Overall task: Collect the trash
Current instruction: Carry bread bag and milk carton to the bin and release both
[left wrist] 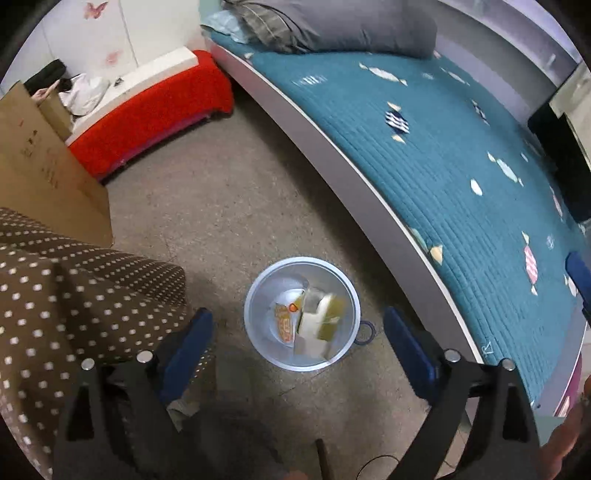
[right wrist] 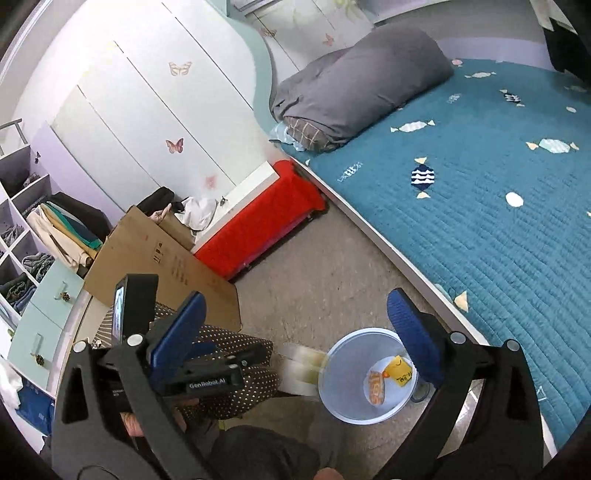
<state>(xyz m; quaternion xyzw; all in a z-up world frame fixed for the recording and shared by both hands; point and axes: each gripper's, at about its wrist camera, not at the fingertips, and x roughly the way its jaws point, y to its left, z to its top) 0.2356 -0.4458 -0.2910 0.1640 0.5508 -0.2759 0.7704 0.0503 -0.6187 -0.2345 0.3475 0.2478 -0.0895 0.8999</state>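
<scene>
A pale blue round trash bin stands on the floor beside the bed. In the left wrist view a blurred white-and-yellow carton is over or in the bin, next to an orange-and-white wrapper. My left gripper is open and empty, high above the bin. In the right wrist view the bin holds the orange wrapper and a yellow packet; the blurred carton is in the air just left of the rim. My right gripper is open and empty above the floor.
A bed with a teal quilt and a grey pillow runs along the right. A red-covered bench and a cardboard sheet stand at the left. A brown polka-dot cloth lies lower left. Shelves with clothes line the far left.
</scene>
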